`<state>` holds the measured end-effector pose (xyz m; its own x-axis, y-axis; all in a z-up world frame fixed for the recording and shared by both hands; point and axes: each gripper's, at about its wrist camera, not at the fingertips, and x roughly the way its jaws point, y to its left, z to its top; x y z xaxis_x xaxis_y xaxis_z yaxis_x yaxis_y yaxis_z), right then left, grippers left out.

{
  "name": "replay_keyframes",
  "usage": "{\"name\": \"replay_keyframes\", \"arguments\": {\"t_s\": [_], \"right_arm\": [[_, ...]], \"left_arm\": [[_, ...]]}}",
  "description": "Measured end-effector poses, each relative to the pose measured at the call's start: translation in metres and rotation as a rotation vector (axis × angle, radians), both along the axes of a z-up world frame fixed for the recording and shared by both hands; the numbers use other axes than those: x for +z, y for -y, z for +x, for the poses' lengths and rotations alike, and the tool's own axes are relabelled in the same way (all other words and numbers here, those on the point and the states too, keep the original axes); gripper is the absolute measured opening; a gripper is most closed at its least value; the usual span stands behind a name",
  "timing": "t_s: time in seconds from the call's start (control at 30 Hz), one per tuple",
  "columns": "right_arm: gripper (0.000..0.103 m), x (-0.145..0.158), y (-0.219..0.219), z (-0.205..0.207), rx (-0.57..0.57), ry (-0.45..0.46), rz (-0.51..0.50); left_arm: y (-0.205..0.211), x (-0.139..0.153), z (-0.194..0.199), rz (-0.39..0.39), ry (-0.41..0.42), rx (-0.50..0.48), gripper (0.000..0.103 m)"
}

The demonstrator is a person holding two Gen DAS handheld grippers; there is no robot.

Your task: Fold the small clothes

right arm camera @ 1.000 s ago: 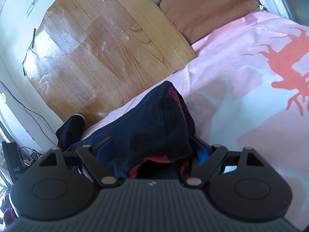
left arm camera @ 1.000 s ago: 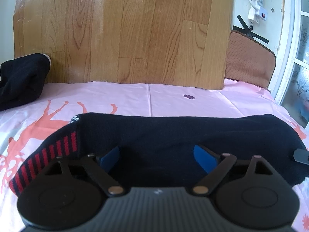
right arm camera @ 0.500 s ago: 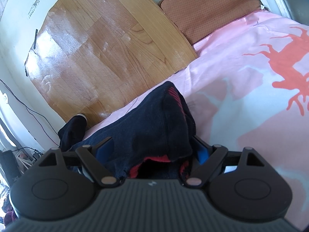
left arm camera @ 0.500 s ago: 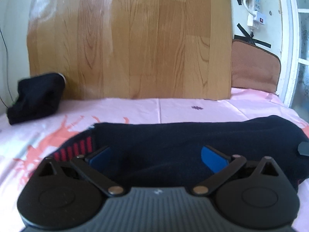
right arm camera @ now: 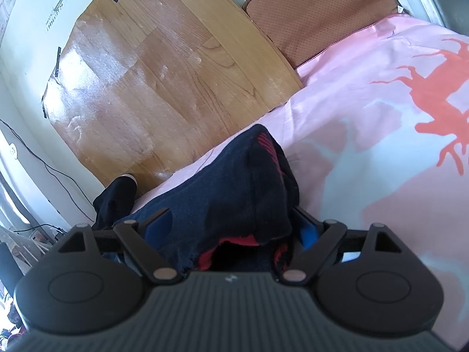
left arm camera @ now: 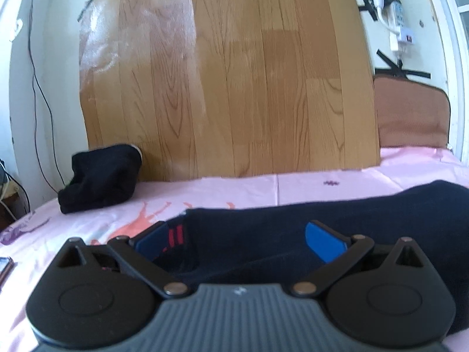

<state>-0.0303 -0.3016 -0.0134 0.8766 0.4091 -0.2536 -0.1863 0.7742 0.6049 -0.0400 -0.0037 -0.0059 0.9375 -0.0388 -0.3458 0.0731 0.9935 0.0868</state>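
A navy sock (left arm camera: 263,234) with a red-striped cuff (left arm camera: 176,234) lies across the pink deer-print bedsheet (left arm camera: 234,187). My left gripper (left arm camera: 234,231) stands open wide over it. The cuff sits by its left pad and the sock's body runs under the right pad. In the right wrist view the same sock (right arm camera: 249,182) is bunched into a raised fold between the blue pads. My right gripper (right arm camera: 231,214) is shut on that fold, and the red lining shows near its body.
A second dark sock bundle (left arm camera: 99,176) rests at the bed's far left against a wood-pattern board (left arm camera: 234,88). A brown cushion (left arm camera: 410,111) leans at the back right. Cables and a power strip (left arm camera: 401,26) hang on the wall. A phone edge (left arm camera: 4,267) shows at left.
My left gripper's jaws have widened off the sock and the gripper has swung left and tilted up, so the dark bundle sits further right in view. The right gripper has not moved.
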Motion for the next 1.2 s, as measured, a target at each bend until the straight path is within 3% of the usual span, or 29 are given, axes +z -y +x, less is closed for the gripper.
{"name": "replay_keyframes", "arguments": {"t_s": [0.2, 0.23, 0.3, 0.37, 0.47, 0.6, 0.63, 0.7, 0.77, 0.83, 0.9, 0.97, 1.1, 1.2], "right_arm": [[0.087, 0.005, 0.000, 0.001, 0.004, -0.049, -0.013], [0.084, 0.006, 0.003, 0.000, 0.005, -0.067, -0.005], [0.068, 0.007, 0.009, -0.004, 0.000, -0.099, 0.010], [0.063, 0.007, 0.016, -0.006, -0.003, -0.128, 0.043], [0.065, 0.002, 0.024, -0.007, 0.005, -0.144, 0.133], [0.065, 0.004, 0.012, 0.001, 0.006, -0.149, 0.125], [0.063, 0.005, 0.008, 0.003, 0.006, -0.148, 0.111], [0.025, 0.002, 0.005, 0.010, 0.023, -0.195, 0.122], [0.024, 0.005, 0.008, 0.011, 0.041, -0.195, 0.196], [0.023, 0.026, 0.002, 0.009, 0.089, -0.127, 0.191], [0.023, 0.058, -0.017, 0.008, 0.139, -0.044, 0.115], [0.023, 0.086, -0.045, 0.012, 0.204, 0.023, 0.030], [0.022, 0.124, -0.125, 0.026, 0.388, 0.106, -0.172], [0.022, 0.128, -0.197, 0.043, 0.523, 0.109, -0.330]], "left_arm": [[-0.028, 0.008, 0.005, -0.153, -0.028, -0.015, 0.101], [-0.032, 0.013, 0.006, -0.178, -0.036, -0.035, 0.099], [-0.037, 0.024, 0.009, -0.231, -0.074, -0.100, 0.093], [-0.038, 0.032, 0.017, -0.292, -0.133, -0.206, 0.082], [-0.028, 0.032, 0.032, -0.347, -0.226, -0.325, 0.058], [0.002, 0.009, 0.059, -0.347, -0.431, -0.443, 0.020], [0.005, 0.006, 0.059, -0.325, -0.417, -0.428, 0.010], [0.008, 0.008, 0.057, -0.279, -0.396, -0.428, 0.010], [0.006, 0.010, 0.057, -0.273, -0.412, -0.445, 0.010], [-0.002, 0.014, 0.061, -0.298, -0.441, -0.470, 0.010], [-0.023, 0.027, 0.066, -0.362, -0.461, -0.491, 0.012], [-0.056, 0.042, 0.065, -0.434, -0.401, -0.463, 0.014], [-0.132, 0.068, 0.060, -0.544, -0.282, -0.327, 0.043], [-0.178, 0.079, 0.049, -0.580, -0.210, -0.225, 0.052]]}}
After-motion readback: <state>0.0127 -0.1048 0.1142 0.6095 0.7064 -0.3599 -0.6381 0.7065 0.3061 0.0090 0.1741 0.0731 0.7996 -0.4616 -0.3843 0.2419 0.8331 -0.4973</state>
